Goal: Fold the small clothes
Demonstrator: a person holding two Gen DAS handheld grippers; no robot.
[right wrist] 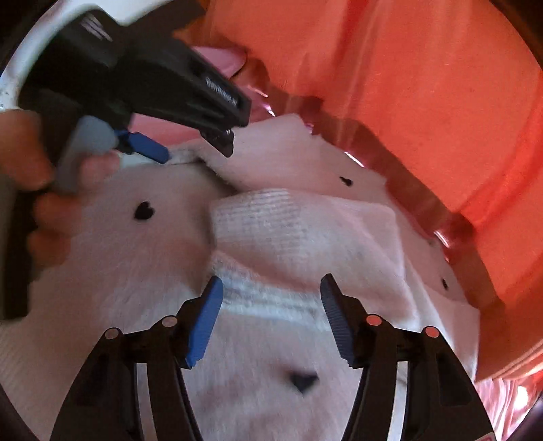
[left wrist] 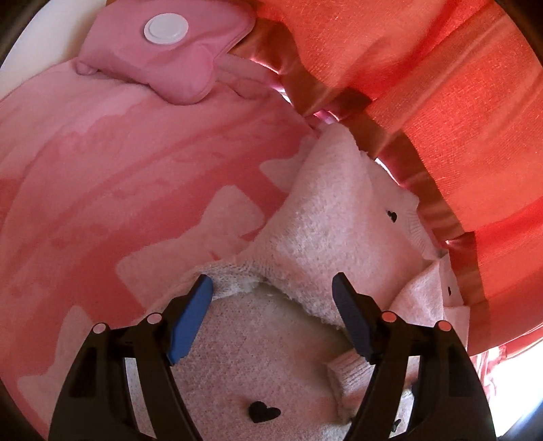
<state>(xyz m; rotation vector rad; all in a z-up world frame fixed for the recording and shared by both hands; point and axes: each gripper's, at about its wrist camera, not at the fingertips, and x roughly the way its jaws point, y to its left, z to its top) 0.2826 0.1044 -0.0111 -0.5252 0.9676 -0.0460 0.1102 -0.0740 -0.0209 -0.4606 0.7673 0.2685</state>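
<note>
At the bottom of each wrist view, the left gripper (left wrist: 271, 291) and right gripper (right wrist: 271, 291) stand released, jaws apart, nothing clasped. Beneath them, filling the frame's centre, lies the pale pink sweater (left wrist: 325, 217) with black hearts. Beyond, upper left, a pink pillow (left wrist: 163, 61); upper right, orange fabric (left wrist: 441, 101).

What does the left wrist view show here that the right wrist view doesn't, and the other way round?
Only the left wrist view: a pink pouch with a white round cap, lying on the pink patterned blanket.
Only the right wrist view: the left gripper from outside, jaws apart at the sweater's edge, and the hand holding it.
Both: the pale pink sweater with black hearts, the red-orange curtain, and each view's own open jaws over the sweater.
</note>
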